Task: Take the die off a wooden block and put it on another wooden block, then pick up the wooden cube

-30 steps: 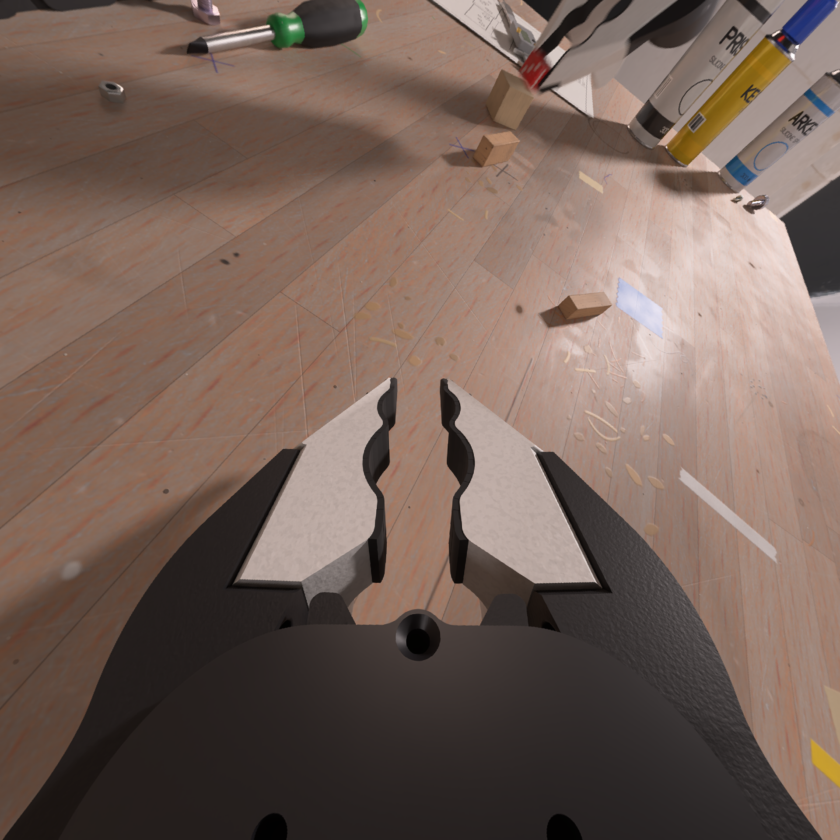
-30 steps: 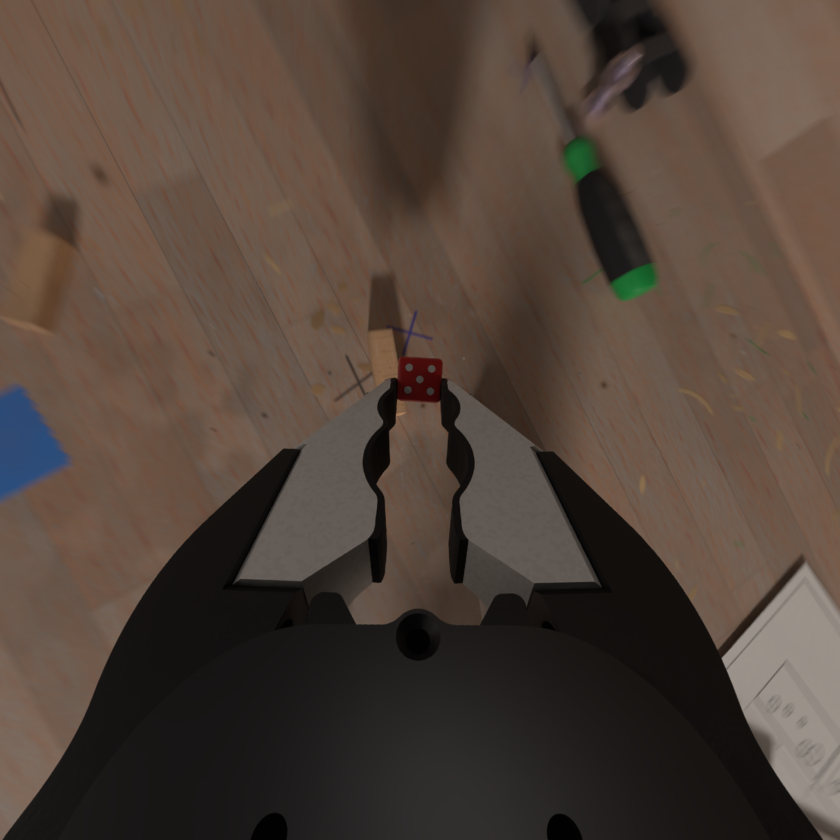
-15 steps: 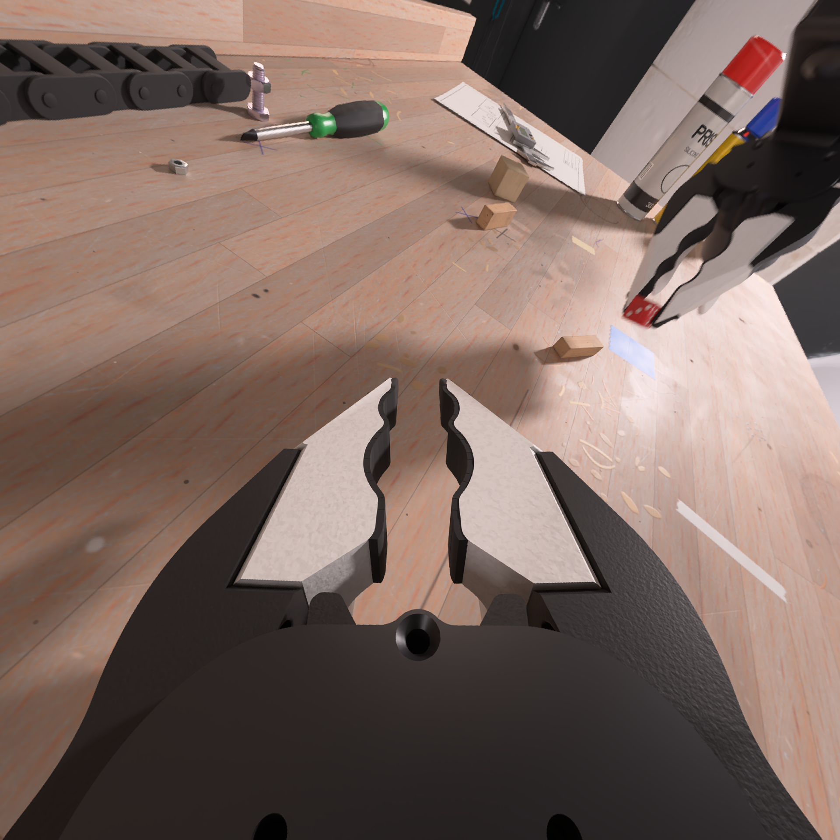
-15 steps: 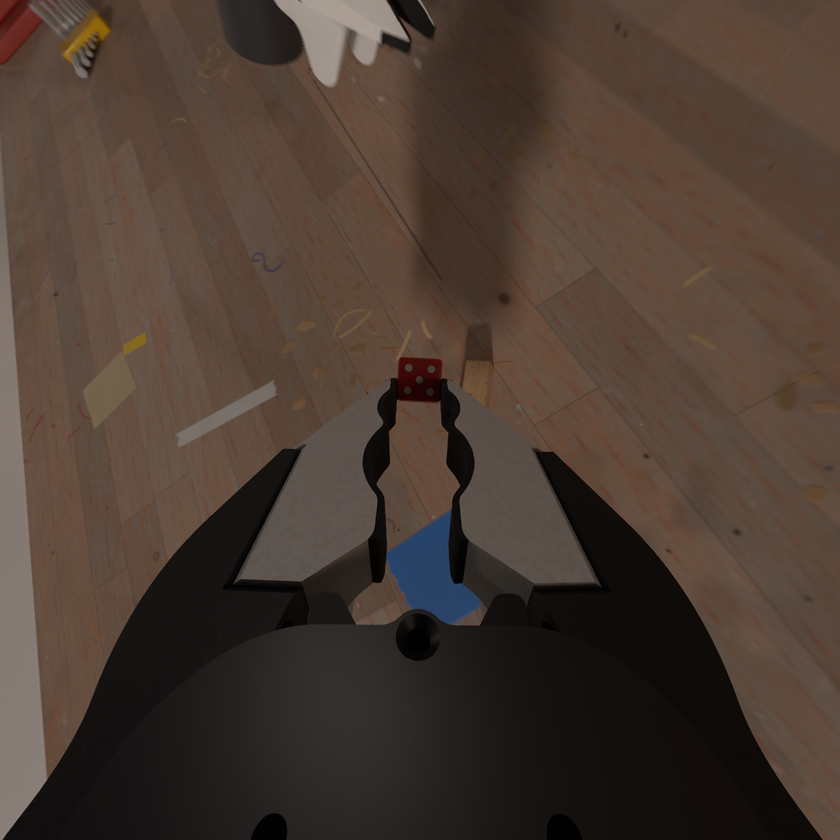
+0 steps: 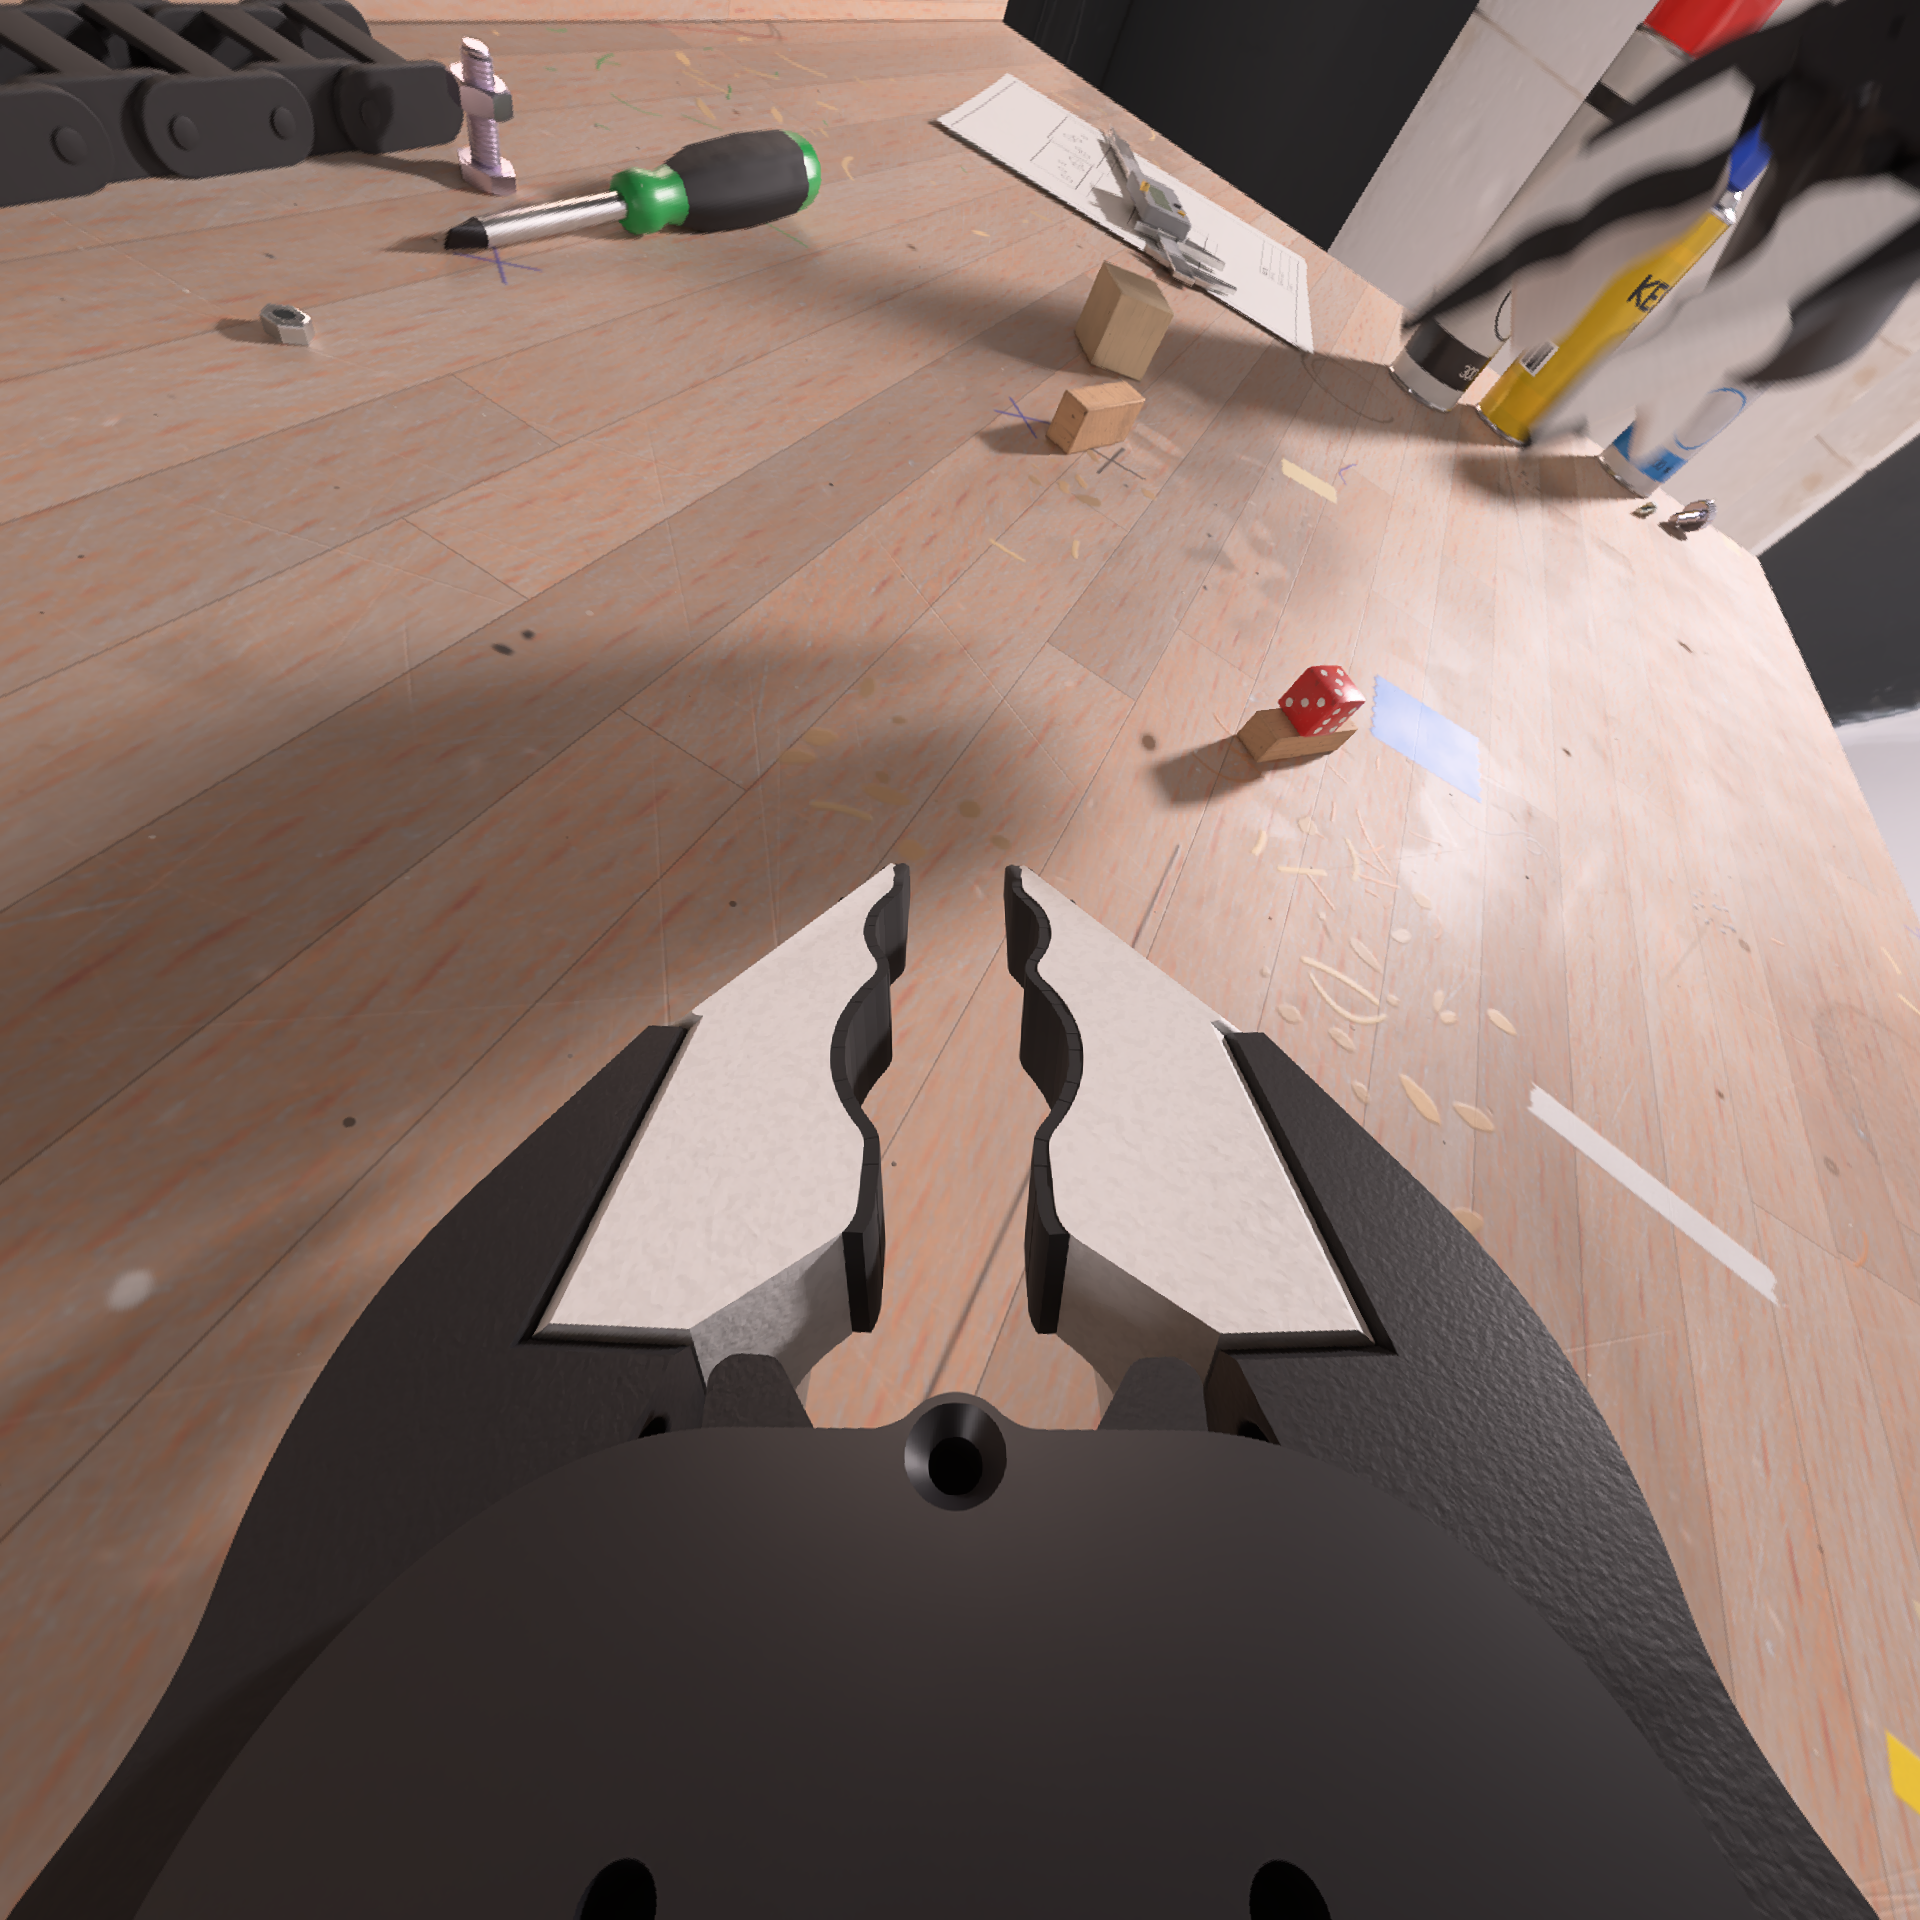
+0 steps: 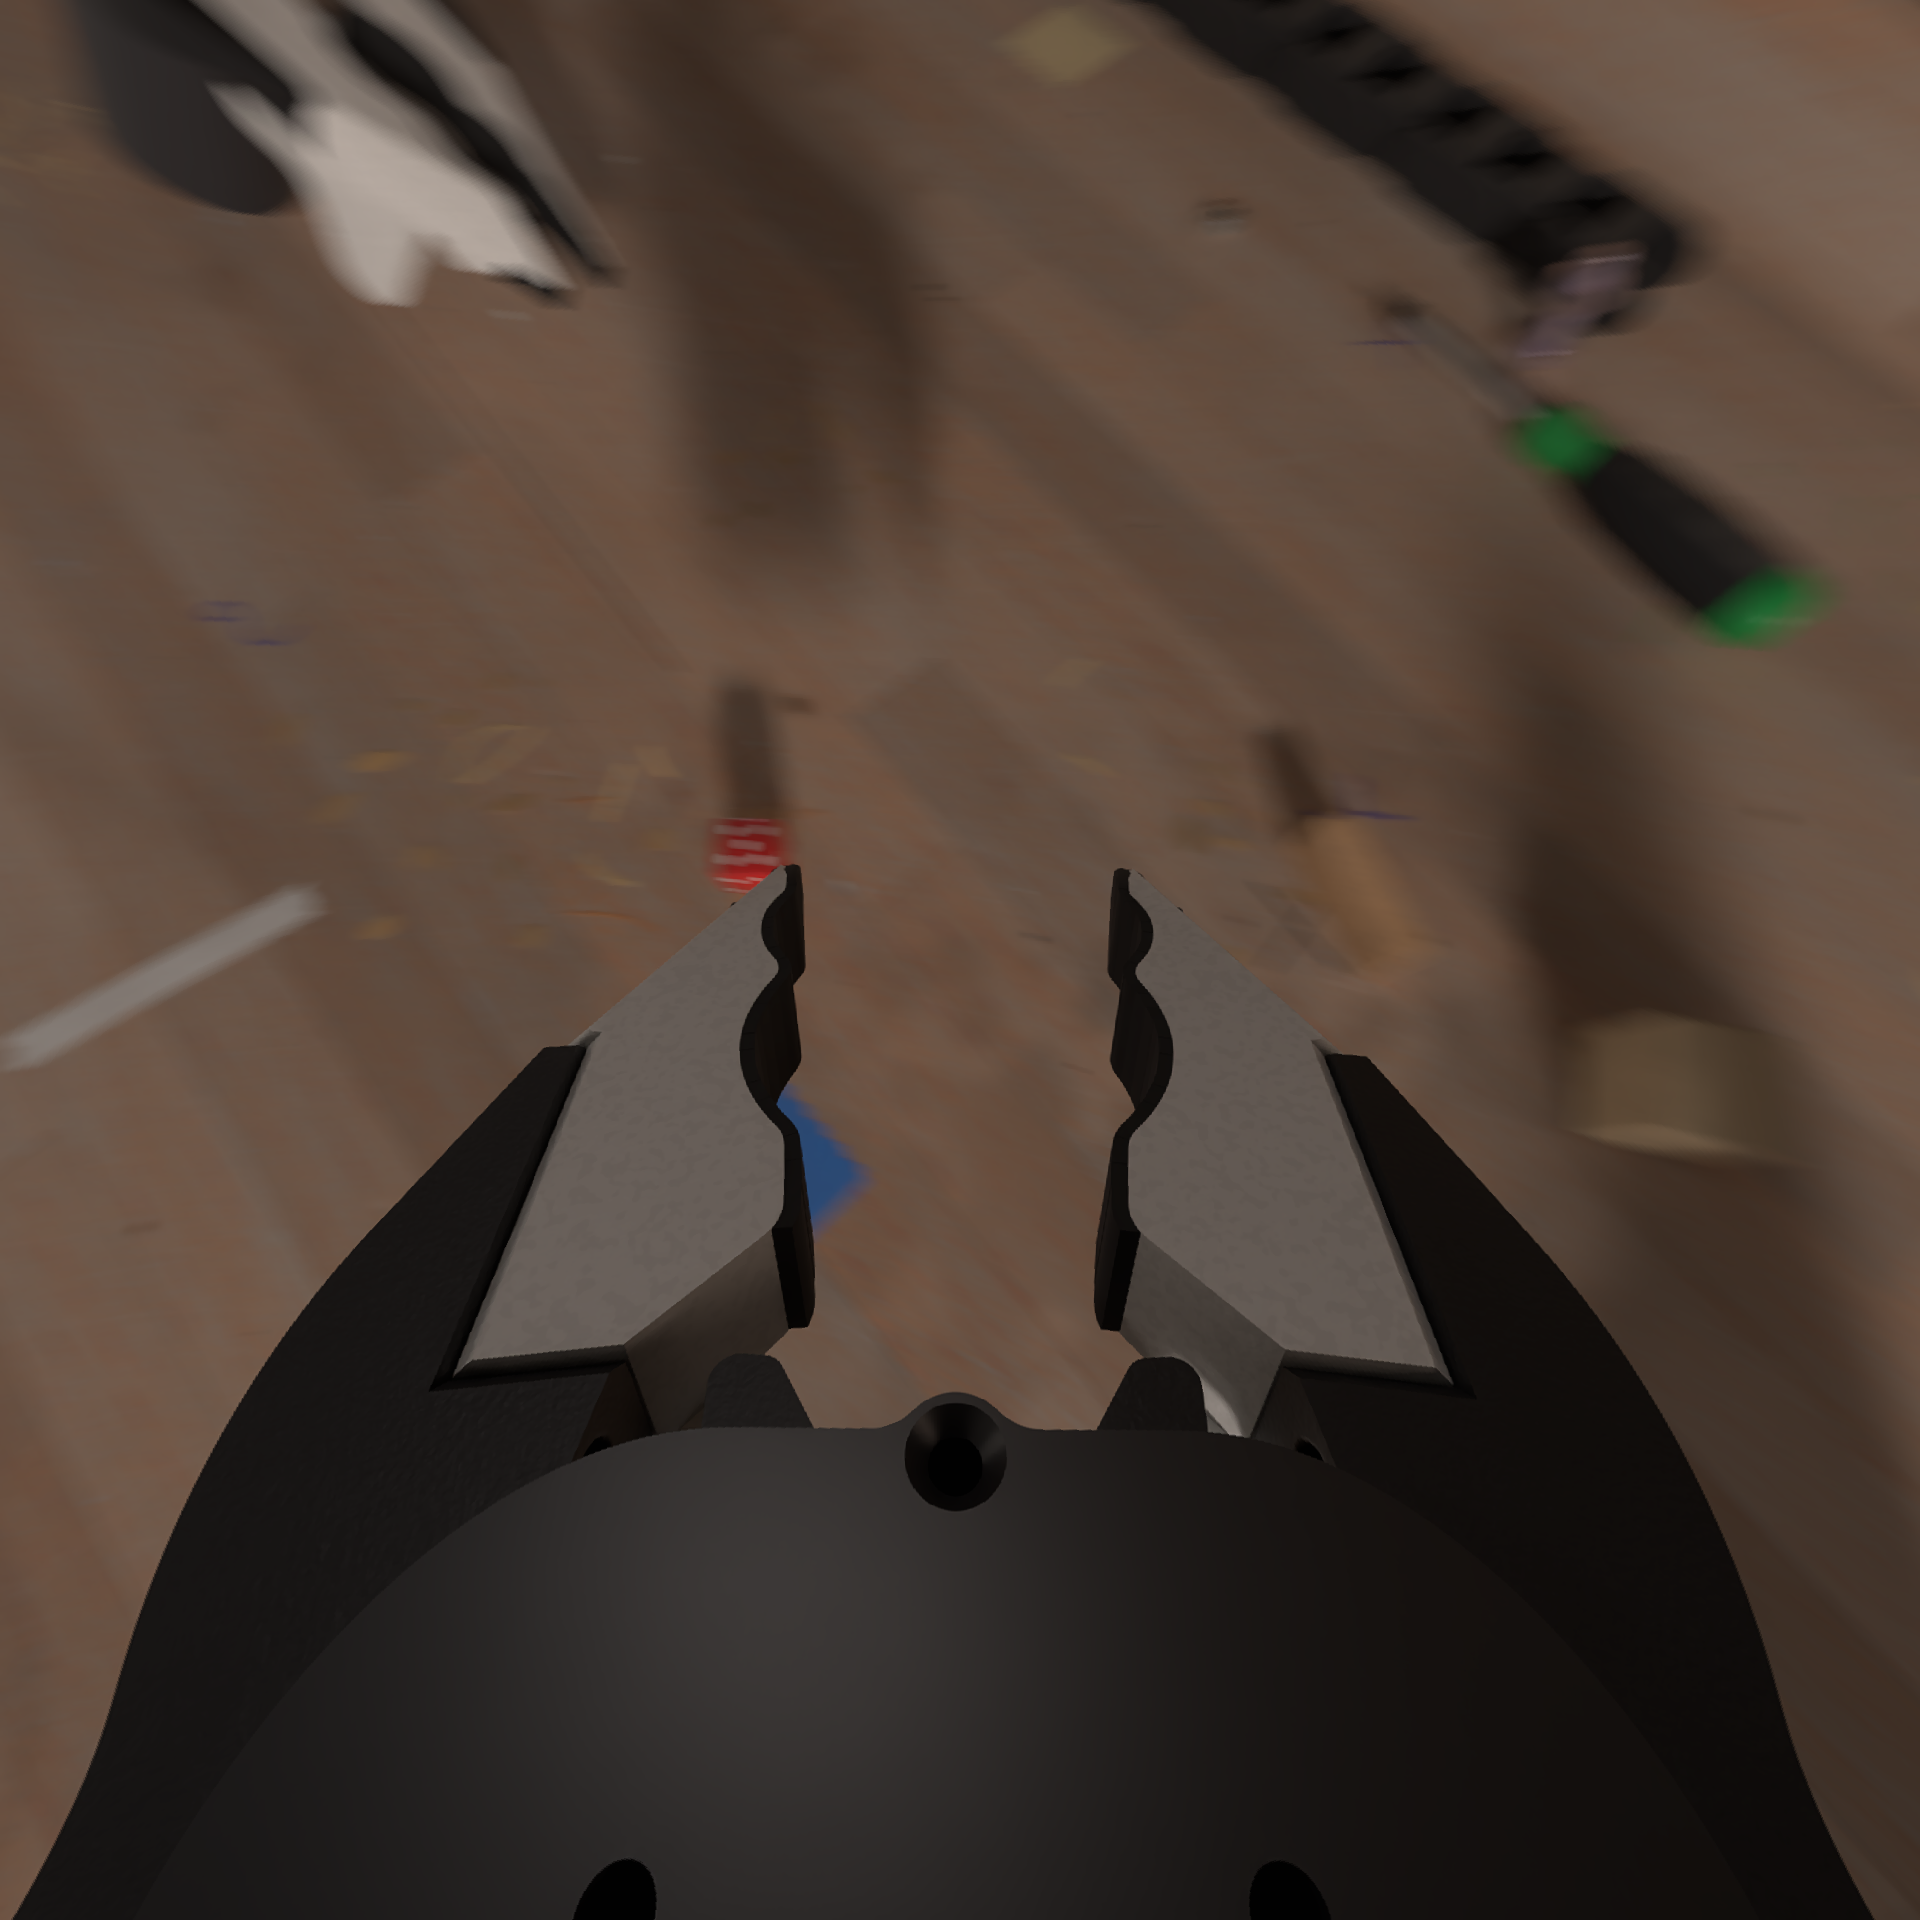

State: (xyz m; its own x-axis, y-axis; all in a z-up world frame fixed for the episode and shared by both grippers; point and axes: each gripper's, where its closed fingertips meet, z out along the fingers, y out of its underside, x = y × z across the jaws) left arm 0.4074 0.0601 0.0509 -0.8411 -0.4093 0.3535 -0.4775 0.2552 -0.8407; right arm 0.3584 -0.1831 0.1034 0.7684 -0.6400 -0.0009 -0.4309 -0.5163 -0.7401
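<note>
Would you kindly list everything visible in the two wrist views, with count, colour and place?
Die: one, red with white pips, resting on the flat wooden block.
Flat wooden block: one, tan, beside the blue patch.
Wooden blocks: two, tan, far centre; taller, smaller cube.
Blue patch: one, flat on the table.
Screwdriver: one, black and green handle, far left.
Bolt: one, silvery, upright by the chain.
Nut: one, grey, far left.
Chain: one, black, top left.
Paper sheet: one, white, metal clips on it.
Spray cans: three, far right, partly hidden.
Table: one, wooden planks.
Left gripper: fingers narrowly apart, empty.
Right gripper: fingers wide apart, empty.
</note>
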